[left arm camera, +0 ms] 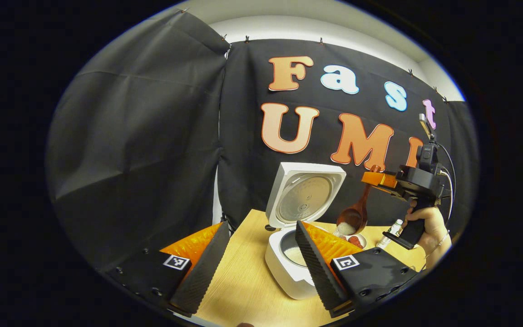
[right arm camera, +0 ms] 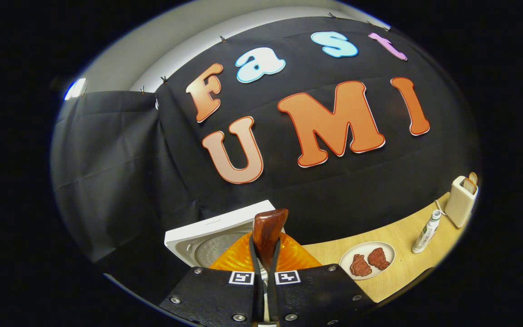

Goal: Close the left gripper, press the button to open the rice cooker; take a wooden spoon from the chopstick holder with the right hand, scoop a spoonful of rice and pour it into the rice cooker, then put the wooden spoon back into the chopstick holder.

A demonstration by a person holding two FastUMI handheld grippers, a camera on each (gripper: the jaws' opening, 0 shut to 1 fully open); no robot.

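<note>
The left gripper [left arm camera: 258, 259] holds nothing, its jaws wide apart and framing the cooker [left arm camera: 288, 268] on the desk [left arm camera: 243, 290]. The right gripper [right arm camera: 265, 272] has its jaws narrowed onto the spoon [right arm camera: 268, 236], clamping the handle from both sides. In the left gripper view that gripper [left arm camera: 379, 179], held by a hand [left arm camera: 429, 227], hangs the spoon [left arm camera: 354, 213] bowl-down above the desk just right of the cooker, with white rice in the bowl. The cooker's lid [left arm camera: 304, 195] stands open; rice lies in its pot. One plate [right arm camera: 370, 259] carries two pieces of meat. One bottle [right arm camera: 427, 231] and one toaster [right arm camera: 463, 200] stand further right.
</note>
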